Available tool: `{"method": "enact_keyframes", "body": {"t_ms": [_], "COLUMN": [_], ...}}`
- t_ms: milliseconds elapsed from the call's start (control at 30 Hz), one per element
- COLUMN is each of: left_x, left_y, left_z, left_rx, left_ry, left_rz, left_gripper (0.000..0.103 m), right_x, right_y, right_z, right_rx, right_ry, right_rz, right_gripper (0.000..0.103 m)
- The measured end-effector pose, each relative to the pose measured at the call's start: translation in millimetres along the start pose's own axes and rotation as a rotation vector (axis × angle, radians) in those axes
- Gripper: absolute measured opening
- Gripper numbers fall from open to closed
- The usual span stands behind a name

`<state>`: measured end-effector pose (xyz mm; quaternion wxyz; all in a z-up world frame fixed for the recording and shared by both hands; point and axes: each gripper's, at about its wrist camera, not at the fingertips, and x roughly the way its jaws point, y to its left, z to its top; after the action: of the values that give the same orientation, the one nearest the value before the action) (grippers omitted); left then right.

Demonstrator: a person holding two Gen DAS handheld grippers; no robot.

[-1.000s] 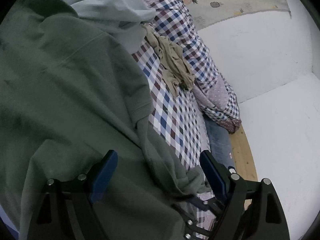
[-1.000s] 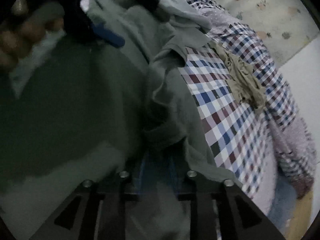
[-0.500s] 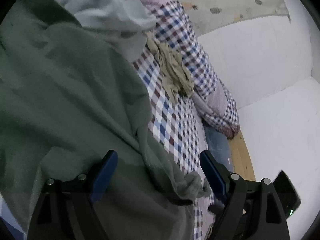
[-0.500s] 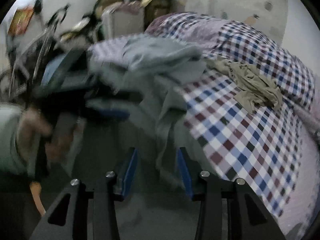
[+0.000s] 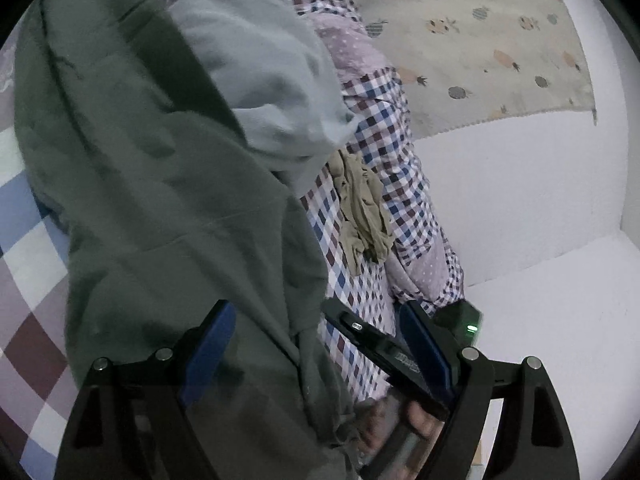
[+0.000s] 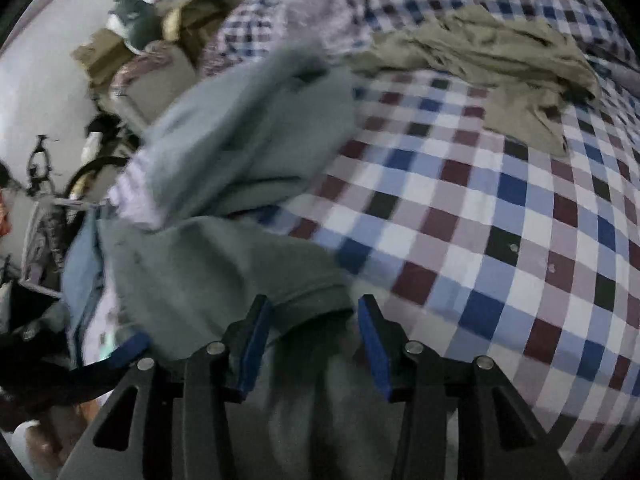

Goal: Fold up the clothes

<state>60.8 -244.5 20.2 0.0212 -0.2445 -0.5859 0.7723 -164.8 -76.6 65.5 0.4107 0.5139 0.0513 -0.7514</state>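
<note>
Left tongs [image 5: 316,344]: spread wide, grasping nothing; dark green garment [image 5: 160,200] drapes between the blue pads. Right tongs [image 6: 314,336]: parted, with a fold of the same garment [image 6: 224,276] lying in the gap, not pinched. Surface: bed under a checked cover [image 6: 500,220]. Pale grey-blue garment [image 5: 260,68] lies beyond the green; crumpled khaki garment [image 5: 362,204] farther out. White wall [image 5: 520,200] beside the bed.

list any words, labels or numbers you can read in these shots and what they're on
None can be read.
The black bar of the right gripper, seen in the left wrist view, carries a small white marking, too blurred to read.
The green garment, checked bedcover and fruit-patterned rug show no text.
</note>
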Motion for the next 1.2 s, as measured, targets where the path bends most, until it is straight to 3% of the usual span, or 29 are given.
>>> {"method": "enact_keyframes", "body": {"t_ms": [67, 167, 233, 433, 533, 700, 833, 900, 933, 1067, 1200], "left_x": [2, 3, -1, -10, -11, 0, 7, 12, 16, 35, 43], "left_y": [0, 1, 4, 8, 3, 0, -6, -12, -15, -21, -13], "left_z": [2, 5, 9, 23, 25, 21, 14, 10, 8, -2, -4], "left_rx": [-0.011, -0.03, -0.048, -0.057, -0.005, 0.068, 0.122, 0.181, 0.204, 0.265, 0.243], "left_ry": [0.005, 0.011, 0.011, 0.059, 0.098, 0.182, 0.214, 0.228, 0.24, 0.294, 0.301], "left_rz": [-0.007, -0.019, -0.03, -0.053, -0.037, 0.007, 0.039, 0.068, 0.08, 0.118, 0.142], "left_gripper": [0.087, 0.087, 0.087, 0.087, 0.087, 0.087, 0.086, 0.081, 0.079, 0.068, 0.055], "right_x": [12, 11, 2, -44, -43, -19, -17, -31, -40, -85, -129], "right_y": [-3, 21, 44, 139, 175, 200, 193, 181, 172, 122, 69], "right_z": [0, -4, -9, -52, -81, -117, -135, -141, -143, -147, -158], "right_rx": [0.001, -0.109, -0.213, -0.572, -0.706, -0.811, -0.771, -0.73, -0.694, -0.432, -0.148], "right_ry": [0.022, -0.009, -0.057, -0.241, -0.224, -0.159, -0.146, -0.166, -0.18, -0.255, -0.341], "right_rz": [-0.019, -0.025, -0.051, -0.111, -0.102, -0.109, -0.113, -0.114, -0.116, -0.124, -0.129], "right_gripper": [0.046, 0.011, 0.004, 0.003, 0.003, 0.005, 0.016, 0.032, 0.035, 0.042, 0.044]}}
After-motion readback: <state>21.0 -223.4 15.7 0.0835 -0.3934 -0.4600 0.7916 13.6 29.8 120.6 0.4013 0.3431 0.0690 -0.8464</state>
